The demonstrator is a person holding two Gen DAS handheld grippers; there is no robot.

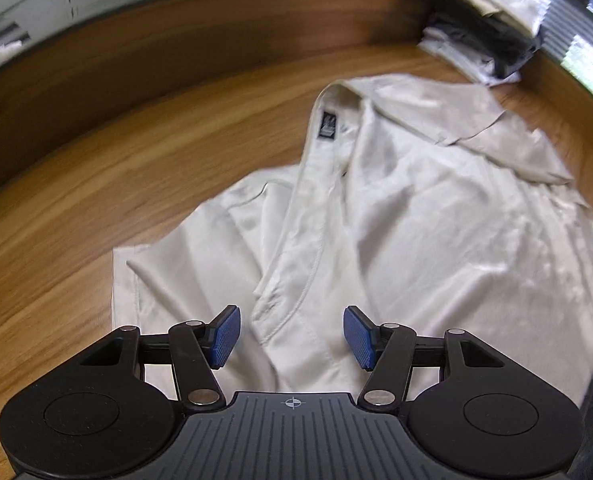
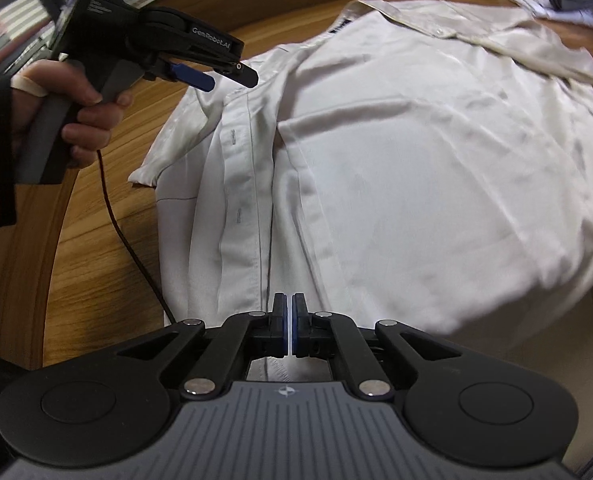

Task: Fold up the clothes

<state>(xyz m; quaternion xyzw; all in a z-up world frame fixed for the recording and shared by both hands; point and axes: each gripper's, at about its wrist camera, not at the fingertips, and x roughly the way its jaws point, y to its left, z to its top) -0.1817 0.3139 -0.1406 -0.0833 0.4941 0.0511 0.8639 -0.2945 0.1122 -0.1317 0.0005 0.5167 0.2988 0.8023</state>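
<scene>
While the cream shirt (image 1: 416, 216) lies spread on the wood-grain worktop (image 1: 96, 184), the left claw (image 1: 292, 334) hangs over the shirt's near hem with its jaws wide apart and nothing between the ribbed blue pads (image 1: 226, 336). Shirt fabric is smooth, faintly glossy, softly creased; a stitched placket (image 2: 242, 200) with buttonholes runs lengthwise, and a dark woven label (image 1: 328, 126) sits inside the collar. One side panel is folded over the front, leaving a rounded, slightly billowed edge. In the right wrist view the right claw (image 2: 289, 328) has its jaws pressed nearly together just above the shirt's near edge; whether cloth is pinched between them cannot be told. From that view the left claw appears as a matte black pistol-grip tool held by a hand (image 2: 68, 112) in a dark sleeve, over the shirt's left short sleeve (image 2: 176, 140). A thin dark cable (image 2: 128, 236) trails beside the shirt. Beyond the collar sits a stack of folded garments (image 1: 484, 28), beige, dark and white.
</scene>
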